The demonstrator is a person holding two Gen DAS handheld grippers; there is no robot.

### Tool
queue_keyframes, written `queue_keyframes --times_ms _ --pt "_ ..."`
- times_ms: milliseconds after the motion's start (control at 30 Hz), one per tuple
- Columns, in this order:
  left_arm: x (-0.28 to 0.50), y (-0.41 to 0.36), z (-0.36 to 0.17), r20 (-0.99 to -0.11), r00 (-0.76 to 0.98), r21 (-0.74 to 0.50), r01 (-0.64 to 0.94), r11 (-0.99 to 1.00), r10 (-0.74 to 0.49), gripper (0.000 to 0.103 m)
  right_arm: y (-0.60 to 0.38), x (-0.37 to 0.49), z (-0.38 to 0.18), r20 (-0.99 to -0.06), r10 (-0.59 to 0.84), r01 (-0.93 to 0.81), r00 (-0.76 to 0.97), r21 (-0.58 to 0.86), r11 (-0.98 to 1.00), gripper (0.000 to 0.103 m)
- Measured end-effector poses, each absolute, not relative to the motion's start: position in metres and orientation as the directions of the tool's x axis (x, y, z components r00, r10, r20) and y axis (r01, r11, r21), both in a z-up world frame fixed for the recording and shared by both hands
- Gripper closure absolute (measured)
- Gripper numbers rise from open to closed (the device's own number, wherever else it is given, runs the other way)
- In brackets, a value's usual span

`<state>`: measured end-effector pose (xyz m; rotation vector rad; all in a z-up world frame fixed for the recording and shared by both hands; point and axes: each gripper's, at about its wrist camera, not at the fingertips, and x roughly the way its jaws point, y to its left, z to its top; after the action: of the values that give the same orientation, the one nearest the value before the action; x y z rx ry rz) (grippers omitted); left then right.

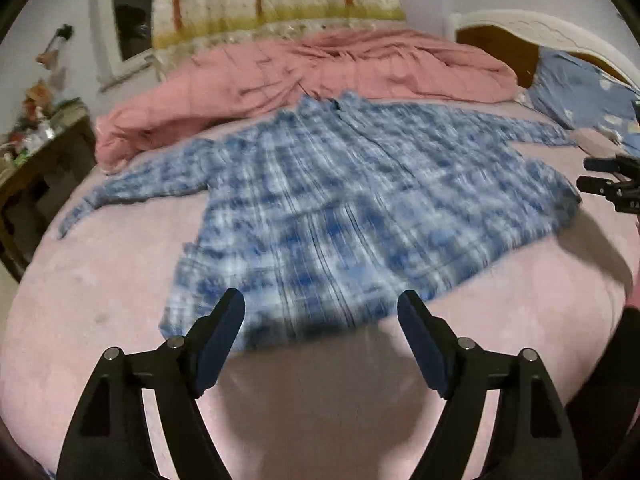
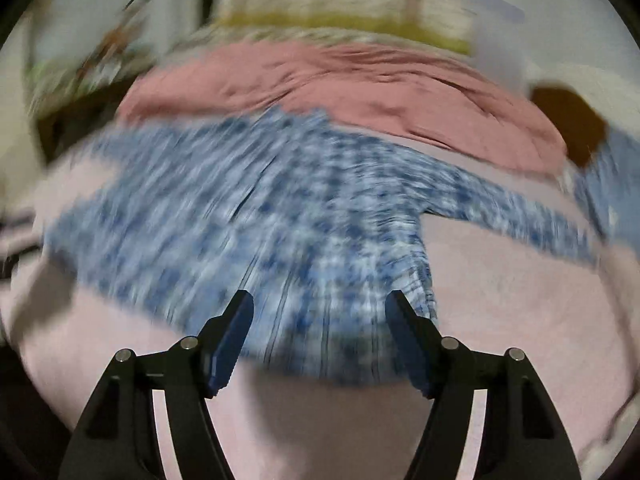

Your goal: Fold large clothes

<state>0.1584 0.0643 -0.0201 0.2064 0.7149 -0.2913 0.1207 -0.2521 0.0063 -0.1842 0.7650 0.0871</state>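
Shirt: blue plaid shirt spread flat on the pink bed sheet, sleeves out, collar toward the rumpled pink duvet.
Left gripper: jaws wide, holding nothing, above the hem.
Right gripper: jaws wide, holding nothing, above the hem.

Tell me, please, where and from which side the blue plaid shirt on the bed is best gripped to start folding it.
Probably the plaid shirt at its near hem corners, approached from the near bed edge. It lies flat with sleeves spread and the hem towards the open left gripper and right gripper, neither holding anything.
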Motion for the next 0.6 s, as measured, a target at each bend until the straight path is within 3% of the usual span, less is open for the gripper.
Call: queue_keyframes --times_ms 100,233,367,500,600 --pt "0.157 0.07 -0.026 -0.64 0.756 0.197 0.338 0.92 -0.14 0.025 -0.244 0.118 -0.006 -0.74 -0.02 -0.196 0.673 -0.204 0.959 0.033" --pt "0.169 0.08 -0.033 -0.697 0.703 0.2 0.376 0.905 -0.138 0.025 -0.255 0.114 -0.022 -0.769 -0.038 -0.181 0.638 -0.197 0.963 0.033" --pt "0.174 0.079 -0.054 -0.735 0.674 0.277 0.396 0.876 -0.072 0.025 -0.265 0.106 -0.032 -0.775 -0.038 -0.182 0.631 -0.195 0.964 0.033" --pt "0.183 0.085 -0.07 -0.712 0.702 0.376 0.359 0.854 0.018 0.025 -0.266 0.113 -0.053 -0.791 -0.083 -0.202 0.606 -0.254 0.946 0.033" --pt "0.191 0.096 -0.078 -0.719 0.695 0.357 0.353 0.865 0.013 0.023 -0.27 0.125 -0.071 -0.806 -0.109 -0.191 0.581 -0.265 0.945 0.033"
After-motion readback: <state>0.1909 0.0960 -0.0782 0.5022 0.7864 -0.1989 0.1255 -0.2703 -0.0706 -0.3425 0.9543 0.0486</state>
